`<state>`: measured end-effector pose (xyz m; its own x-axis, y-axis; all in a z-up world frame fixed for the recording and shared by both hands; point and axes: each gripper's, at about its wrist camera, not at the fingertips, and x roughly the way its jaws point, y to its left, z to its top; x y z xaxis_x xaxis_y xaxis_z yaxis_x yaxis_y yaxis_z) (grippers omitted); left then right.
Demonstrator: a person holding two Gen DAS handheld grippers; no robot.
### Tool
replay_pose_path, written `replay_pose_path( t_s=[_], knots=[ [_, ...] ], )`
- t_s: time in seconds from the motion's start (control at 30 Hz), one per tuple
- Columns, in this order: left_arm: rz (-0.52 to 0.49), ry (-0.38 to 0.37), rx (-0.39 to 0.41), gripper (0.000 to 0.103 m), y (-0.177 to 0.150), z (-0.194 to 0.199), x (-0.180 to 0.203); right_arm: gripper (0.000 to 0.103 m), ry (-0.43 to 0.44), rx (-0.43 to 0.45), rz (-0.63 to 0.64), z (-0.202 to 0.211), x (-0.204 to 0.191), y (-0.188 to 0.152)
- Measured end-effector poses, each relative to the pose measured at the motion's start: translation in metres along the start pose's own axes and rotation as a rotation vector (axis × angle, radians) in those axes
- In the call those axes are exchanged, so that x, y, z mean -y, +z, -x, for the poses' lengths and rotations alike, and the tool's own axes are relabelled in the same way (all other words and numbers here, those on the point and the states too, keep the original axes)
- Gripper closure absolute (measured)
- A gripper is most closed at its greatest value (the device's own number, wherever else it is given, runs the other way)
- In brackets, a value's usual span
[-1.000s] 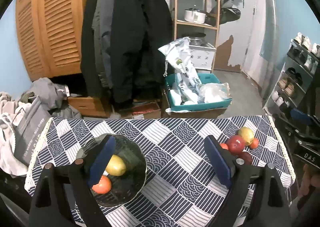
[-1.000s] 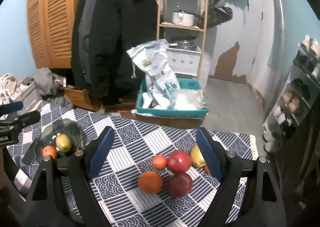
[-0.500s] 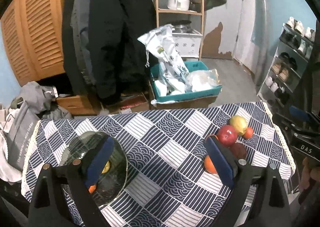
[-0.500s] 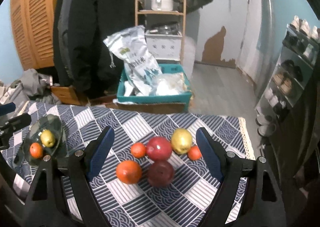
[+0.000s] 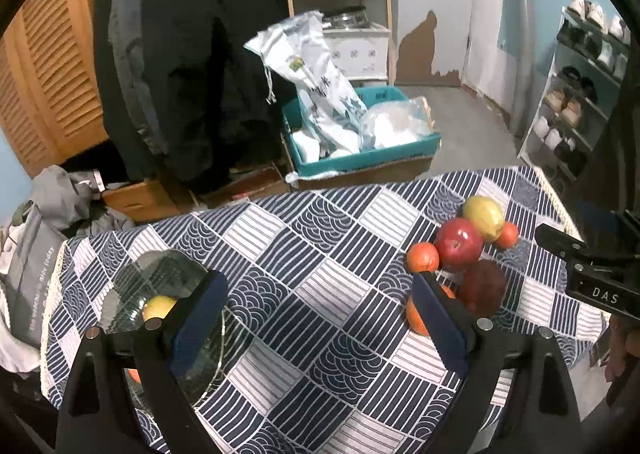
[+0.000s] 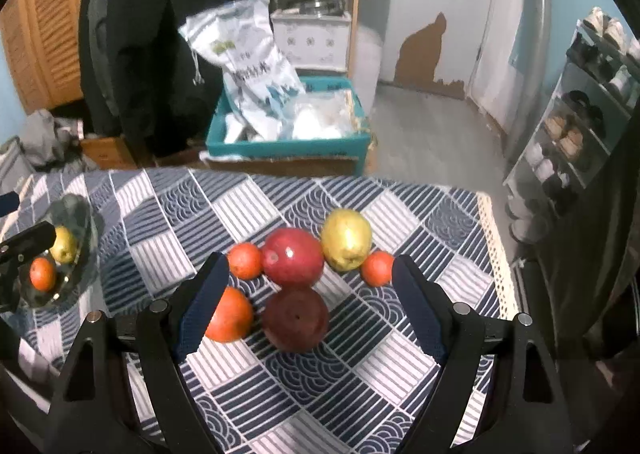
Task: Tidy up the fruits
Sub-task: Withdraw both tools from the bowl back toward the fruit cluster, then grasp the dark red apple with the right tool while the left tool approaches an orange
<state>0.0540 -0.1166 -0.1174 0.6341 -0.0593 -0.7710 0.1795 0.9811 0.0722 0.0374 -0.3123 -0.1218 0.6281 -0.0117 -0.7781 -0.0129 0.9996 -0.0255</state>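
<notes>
Several fruits lie in a cluster on the checked cloth: a red apple (image 6: 294, 256), a dark red apple (image 6: 296, 320), a yellow pear (image 6: 346, 240), a large orange (image 6: 230, 314) and two small oranges. My right gripper (image 6: 310, 294) hangs open above them, and both apples show between its fingers, untouched. A glass bowl (image 5: 160, 282) on the left holds a yellow fruit (image 5: 158, 306) and an orange one. My left gripper (image 5: 320, 314) is open over bare cloth between the bowl and the cluster (image 5: 458, 242). Its left finger hides part of the bowl.
The table's far edge drops to a floor crowded with a teal crate (image 5: 360, 158) of bags, cardboard boxes and hanging coats. A shoe rack (image 6: 580, 126) stands beyond the right edge. The right gripper's black frame (image 5: 592, 266) juts into the left wrist view.
Both grippers have come lower and closer to the table. The left one has slid right, off the bowl. The right one now straddles the apples. Both stay open.
</notes>
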Motion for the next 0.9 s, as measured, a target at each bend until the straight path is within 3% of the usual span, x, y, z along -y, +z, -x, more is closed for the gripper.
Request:
replay_pose_path(
  t_s=[0.5,0.9],
  knots=[
    [-0.102,0.033,-0.069,0.009,-0.017,-0.059,0.028,0.019,0.034,-0.191,-0.041,-0.072,0.005,-0.021],
    [-0.119,0.018,-0.132,0.009,-0.027,-0.091,0.039,0.019,0.045,-0.284,-0.047,-0.109,0.003,-0.040]
  ],
)
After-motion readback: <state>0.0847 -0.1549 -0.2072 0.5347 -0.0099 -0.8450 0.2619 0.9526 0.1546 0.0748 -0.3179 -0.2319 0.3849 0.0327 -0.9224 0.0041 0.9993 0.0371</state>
